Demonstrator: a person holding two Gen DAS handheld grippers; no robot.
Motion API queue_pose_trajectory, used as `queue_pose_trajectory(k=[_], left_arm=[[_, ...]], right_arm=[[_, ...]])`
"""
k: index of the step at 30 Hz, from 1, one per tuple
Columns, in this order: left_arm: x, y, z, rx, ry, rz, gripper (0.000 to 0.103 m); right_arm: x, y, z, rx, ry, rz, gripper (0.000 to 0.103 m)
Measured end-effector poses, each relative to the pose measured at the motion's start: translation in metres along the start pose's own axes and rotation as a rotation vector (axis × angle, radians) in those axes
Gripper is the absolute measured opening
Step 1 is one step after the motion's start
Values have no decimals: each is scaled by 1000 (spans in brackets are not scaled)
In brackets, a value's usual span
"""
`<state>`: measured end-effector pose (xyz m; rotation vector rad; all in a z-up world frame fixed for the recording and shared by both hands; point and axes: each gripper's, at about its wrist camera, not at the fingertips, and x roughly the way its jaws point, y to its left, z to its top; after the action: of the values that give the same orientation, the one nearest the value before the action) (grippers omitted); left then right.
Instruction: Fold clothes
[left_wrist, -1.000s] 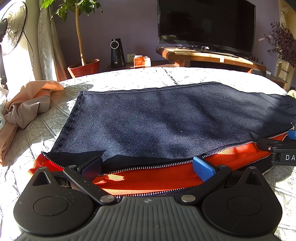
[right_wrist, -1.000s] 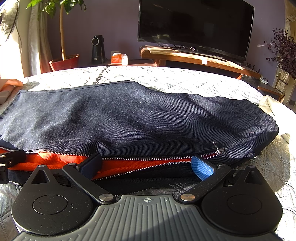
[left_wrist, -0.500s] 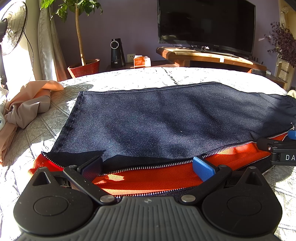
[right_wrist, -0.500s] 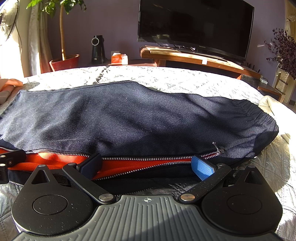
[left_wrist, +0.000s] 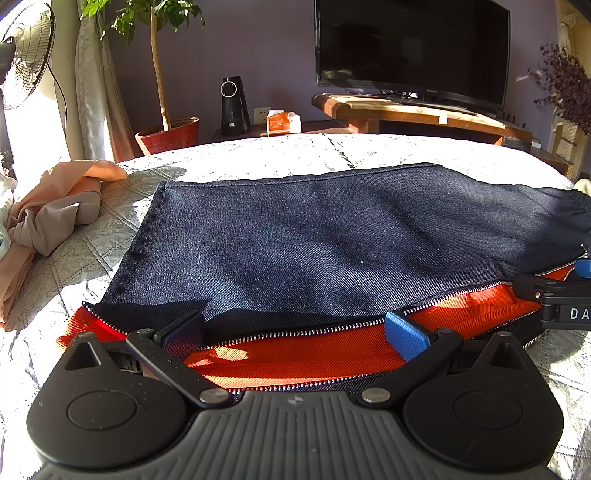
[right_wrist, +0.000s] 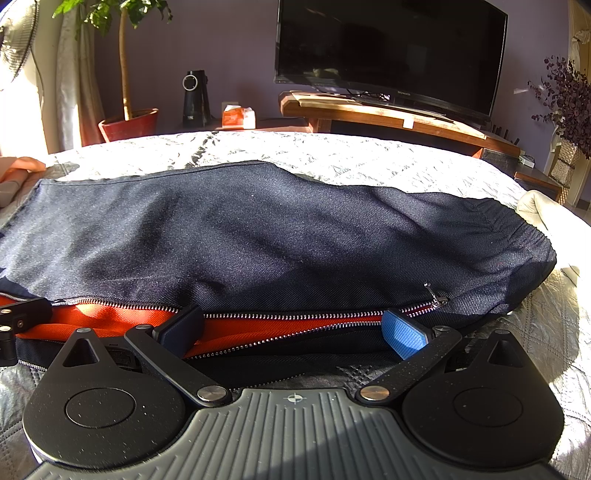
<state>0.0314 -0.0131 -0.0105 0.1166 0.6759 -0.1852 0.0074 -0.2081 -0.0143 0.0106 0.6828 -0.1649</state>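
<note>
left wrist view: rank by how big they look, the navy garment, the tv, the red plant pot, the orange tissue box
1. navy garment, by far the largest, though it lies closest to the camera.
2. tv.
3. red plant pot.
4. orange tissue box, smallest.

This ranks apparent size only; the far things look shrunken by distance.

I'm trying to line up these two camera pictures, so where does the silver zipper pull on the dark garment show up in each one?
Left wrist view: the zipper pull sits at the far right edge, just above the right gripper poking in.
Right wrist view: it stands right of centre, just above the blue fingertip.
Shared landmark: the television on the wooden stand behind the bed.
</note>
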Motion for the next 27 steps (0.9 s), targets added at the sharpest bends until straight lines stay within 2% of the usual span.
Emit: queue_pose_trajectory(k=[21,27], left_arm=[[0,0,0,-2,0,-2,103],[-9,14,23,-29,85,122,103]], right_arm=[[0,0,0,-1,0,1,103],[0,-1,0,-1,0,1,103]])
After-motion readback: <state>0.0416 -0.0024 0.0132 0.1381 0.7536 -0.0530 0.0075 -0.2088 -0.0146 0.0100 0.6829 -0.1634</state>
